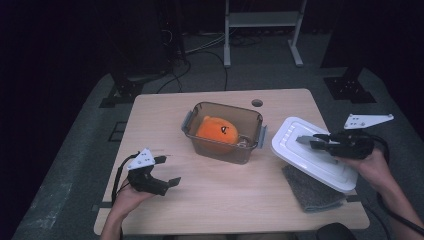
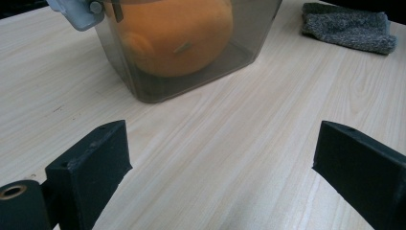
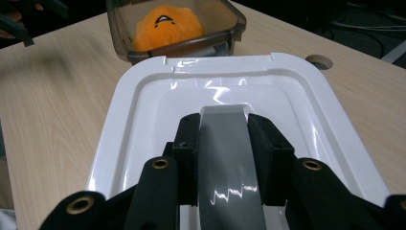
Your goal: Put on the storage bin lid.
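While the wooden tabletop carries everything in the high view, the brown see-through container stands open near its middle with an orange plush toy inside. Next in size, the white lid is at about three o'clock from the container, tilted and raised over a grey cloth that lies on the tabletop under its near end. The right tool is pinching the lid by the grey handle along its middle, with the jaws pressed against both sides of that handle in the right gripper view. From this tool the container lies toward nine to ten o'clock in the high view, just beyond the lid's far edge, and the two look close but apart. The lid's long axis runs slantwise, from ten o'clock toward four, so I judge it must swing to match the container's rim before it can seat. The left tool rests at about seven o'clock from the container, well apart from it, its jaws spread wide and empty, pointing toward the container's near corner. The right hand is therefore the one placed to close it.
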